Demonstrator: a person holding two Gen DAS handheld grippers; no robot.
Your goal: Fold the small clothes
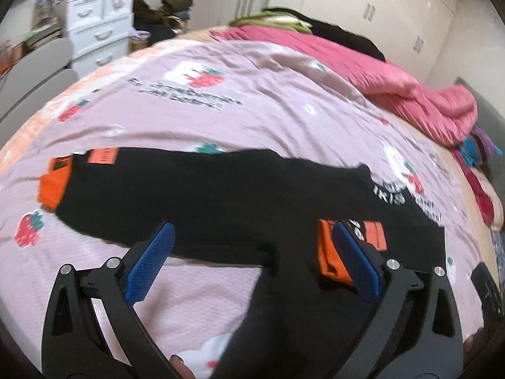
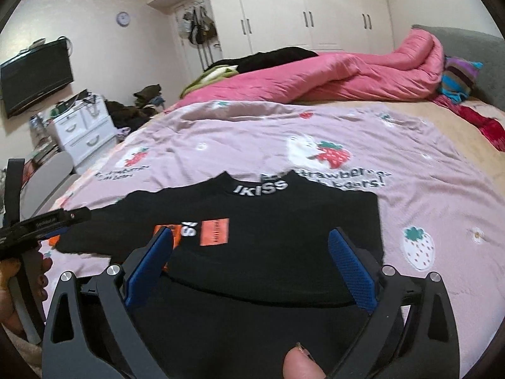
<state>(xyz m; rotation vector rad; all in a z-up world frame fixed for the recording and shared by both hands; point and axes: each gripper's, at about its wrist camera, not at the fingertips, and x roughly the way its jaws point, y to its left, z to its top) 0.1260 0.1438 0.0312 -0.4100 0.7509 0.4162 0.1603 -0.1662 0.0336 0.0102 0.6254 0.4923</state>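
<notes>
A small black top (image 1: pixel 202 189) with orange cuffs, orange patches and a white "IKISS" collar lies on the lilac strawberry-print bedspread (image 1: pixel 252 94). One sleeve stretches left to an orange cuff (image 1: pixel 53 183); another orange cuff (image 1: pixel 331 252) lies on the body beside my left gripper's right finger. My left gripper (image 1: pixel 252 262) is open and empty, low over the top. In the right wrist view the top (image 2: pixel 268 230) lies with its right side folded in. My right gripper (image 2: pixel 252 265) is open and empty above it. The left gripper (image 2: pixel 38 224) shows at the left edge.
A pink duvet (image 2: pixel 347 75) is bunched along the far side of the bed, with dark clothes (image 2: pixel 271 55) behind it. A white drawer chest (image 2: pixel 82 126) and a wall TV (image 2: pixel 34 75) stand left. White wardrobes (image 2: pixel 315 6) line the back wall.
</notes>
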